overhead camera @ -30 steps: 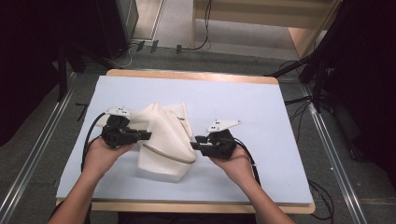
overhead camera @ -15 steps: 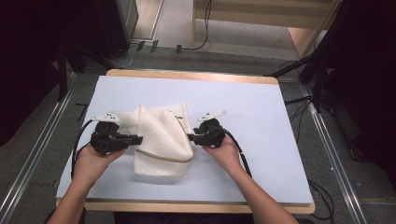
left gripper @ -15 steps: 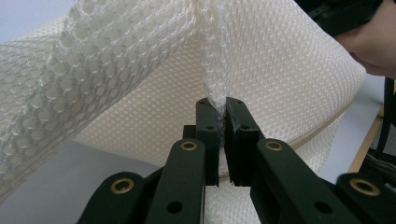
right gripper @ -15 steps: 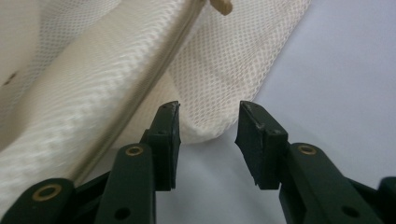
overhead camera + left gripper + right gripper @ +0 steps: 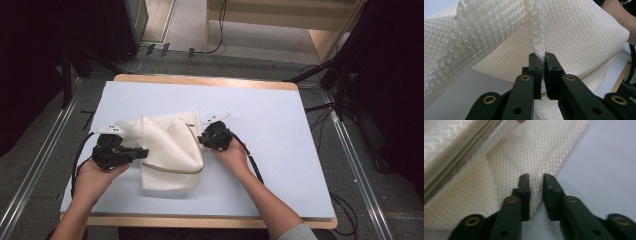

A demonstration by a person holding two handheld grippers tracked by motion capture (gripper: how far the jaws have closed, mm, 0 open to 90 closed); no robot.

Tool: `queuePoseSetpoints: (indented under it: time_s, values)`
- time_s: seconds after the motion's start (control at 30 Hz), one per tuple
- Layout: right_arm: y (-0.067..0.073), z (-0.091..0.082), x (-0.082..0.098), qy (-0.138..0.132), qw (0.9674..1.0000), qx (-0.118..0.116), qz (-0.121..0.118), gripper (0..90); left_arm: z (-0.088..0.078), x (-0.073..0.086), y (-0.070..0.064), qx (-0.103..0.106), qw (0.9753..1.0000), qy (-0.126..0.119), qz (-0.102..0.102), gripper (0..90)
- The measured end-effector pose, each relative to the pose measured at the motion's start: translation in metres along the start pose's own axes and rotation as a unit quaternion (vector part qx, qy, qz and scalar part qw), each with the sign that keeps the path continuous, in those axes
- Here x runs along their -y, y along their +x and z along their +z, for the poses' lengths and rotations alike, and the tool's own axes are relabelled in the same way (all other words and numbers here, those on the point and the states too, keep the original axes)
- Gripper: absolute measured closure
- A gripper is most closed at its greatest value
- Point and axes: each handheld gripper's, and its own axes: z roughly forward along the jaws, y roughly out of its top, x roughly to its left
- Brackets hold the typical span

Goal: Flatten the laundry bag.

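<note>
White mesh laundry bag (image 5: 167, 150) with beige zipper (image 5: 461, 155) along edge; honeycomb weave, bunched into raised folds, lower part flat on pale blue worktop (image 5: 280, 130). Position: left of worktop centre, between both grippers. Long axis roughly near-to-far, top end lifted, zipper edge curving across near portion. Left gripper (image 5: 541, 61) pinching mesh fold, jaws nearly closed. Right gripper (image 5: 535, 180) jaws narrowly parted around bag's right edge.

Bare table (image 5: 280, 130) right of mesh bag (image 5: 167, 150)
</note>
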Motion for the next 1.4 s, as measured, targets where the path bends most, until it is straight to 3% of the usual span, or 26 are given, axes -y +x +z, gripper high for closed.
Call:
queuePoseSetpoints:
  time_s: [0.07, 0.2, 0.33, 0.6, 0.8, 1.07, 1.4]
  values:
    - [0.000, -0.001, -0.001, 0.002, 1.0000, -0.006, 0.005, 86.4, -0.001, 0.000, 0.000, -0.001, 1.0000, -0.001, -0.001, 86.4]
    - [-0.002, -0.004, -0.003, 0.005, 0.9999, -0.009, 0.005, 87.6, -0.002, 0.001, 0.000, -0.002, 1.0000, -0.005, -0.002, 86.4]
    - [-0.012, -0.016, -0.004, -0.007, 1.0000, 0.006, 0.002, 88.0, -0.005, 0.000, 0.001, -0.005, 0.9998, -0.015, -0.006, 86.5]
    - [-0.038, -0.038, 0.001, -0.020, 0.9987, 0.026, 0.038, 88.0, -0.007, -0.004, 0.004, -0.005, 0.9995, -0.028, -0.011, 86.5]
    - [-0.062, -0.064, 0.007, -0.039, 0.9962, 0.048, 0.062, 87.9, -0.006, -0.007, 0.008, -0.011, 0.9991, -0.038, -0.015, 86.4]
    - [-0.096, -0.101, 0.029, -0.051, 0.9914, 0.076, 0.093, 87.9, -0.002, -0.012, 0.028, -0.014, 0.9978, -0.046, -0.045, 86.4]
    - [-0.116, -0.120, 0.050, -0.047, 0.9877, 0.093, 0.116, 87.7, 0.010, -0.018, 0.052, -0.021, 0.9966, -0.038, -0.071, 86.4]
